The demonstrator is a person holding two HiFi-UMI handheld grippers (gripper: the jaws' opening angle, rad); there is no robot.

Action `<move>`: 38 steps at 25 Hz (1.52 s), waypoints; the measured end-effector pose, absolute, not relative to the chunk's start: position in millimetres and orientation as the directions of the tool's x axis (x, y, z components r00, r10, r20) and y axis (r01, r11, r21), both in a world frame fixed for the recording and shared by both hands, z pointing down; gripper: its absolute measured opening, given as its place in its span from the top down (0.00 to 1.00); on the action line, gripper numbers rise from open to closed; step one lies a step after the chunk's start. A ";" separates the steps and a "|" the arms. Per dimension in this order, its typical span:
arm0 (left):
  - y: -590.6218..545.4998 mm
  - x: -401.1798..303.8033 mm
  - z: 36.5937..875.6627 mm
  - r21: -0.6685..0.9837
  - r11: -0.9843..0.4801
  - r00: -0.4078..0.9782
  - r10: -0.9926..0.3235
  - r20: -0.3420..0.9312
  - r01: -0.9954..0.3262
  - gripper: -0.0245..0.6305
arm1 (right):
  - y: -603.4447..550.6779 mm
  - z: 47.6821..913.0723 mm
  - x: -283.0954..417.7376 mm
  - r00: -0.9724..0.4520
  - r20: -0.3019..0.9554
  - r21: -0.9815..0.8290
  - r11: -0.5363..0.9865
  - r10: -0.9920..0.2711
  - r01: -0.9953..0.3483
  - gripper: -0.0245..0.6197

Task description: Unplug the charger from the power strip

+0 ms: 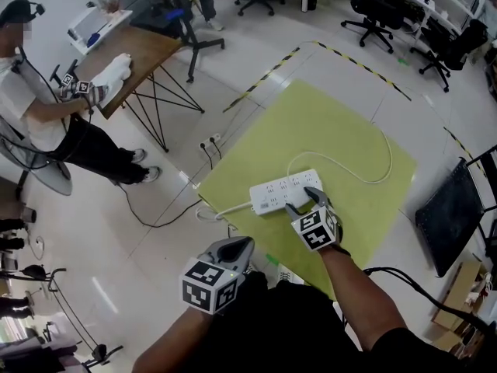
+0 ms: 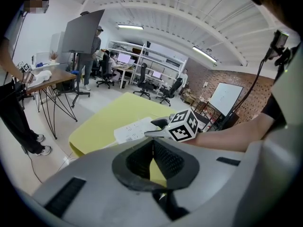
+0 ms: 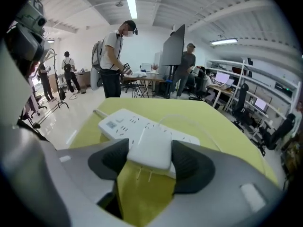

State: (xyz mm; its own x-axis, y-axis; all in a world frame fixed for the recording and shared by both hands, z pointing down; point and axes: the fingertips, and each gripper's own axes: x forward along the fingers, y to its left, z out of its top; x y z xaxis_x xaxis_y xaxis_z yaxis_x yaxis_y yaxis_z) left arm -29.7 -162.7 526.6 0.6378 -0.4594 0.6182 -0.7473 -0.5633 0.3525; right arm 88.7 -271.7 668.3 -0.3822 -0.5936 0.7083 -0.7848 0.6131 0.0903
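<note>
A white power strip (image 1: 276, 191) lies on a yellow mat (image 1: 342, 138), and its white cord (image 1: 384, 162) loops away over the mat. In the right gripper view a white square charger (image 3: 151, 143) stands on the strip (image 3: 118, 122). My right gripper (image 3: 150, 150) is open, its black pads on either side of the charger and close against it. From the head view the right gripper (image 1: 304, 200) hangs over the strip's right end. My left gripper (image 1: 237, 247) is shut and empty, held back near my body, well short of the mat; its tips (image 2: 152, 143) meet.
A person (image 1: 46, 107) stands at a wooden trestle table (image 1: 132, 49) at the far left. Office chairs (image 1: 373, 18) stand at the back. A black case (image 1: 454, 216) lies right of the mat. Cables and a floor socket (image 1: 210, 140) lie left of the mat.
</note>
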 end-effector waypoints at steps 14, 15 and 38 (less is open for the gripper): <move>-165.8 -22.1 523.6 0.363 -0.564 0.649 -0.466 0.602 -0.742 0.95 | -268.7 631.0 121.3 -0.420 0.644 0.007 0.554 -0.639 -0.832 0.53; -166.0 -19.7 523.2 0.364 -0.570 0.653 -0.462 0.600 -0.737 0.95 | -267.3 627.1 129.2 -0.415 0.640 0.001 0.541 -0.646 -0.841 0.53; -160.2 40.6 519.3 0.367 -0.623 0.696 -0.434 0.572 -0.690 0.95 | -115.4 658.4 197.0 -0.415 0.632 -0.295 0.292 -0.655 -0.910 0.53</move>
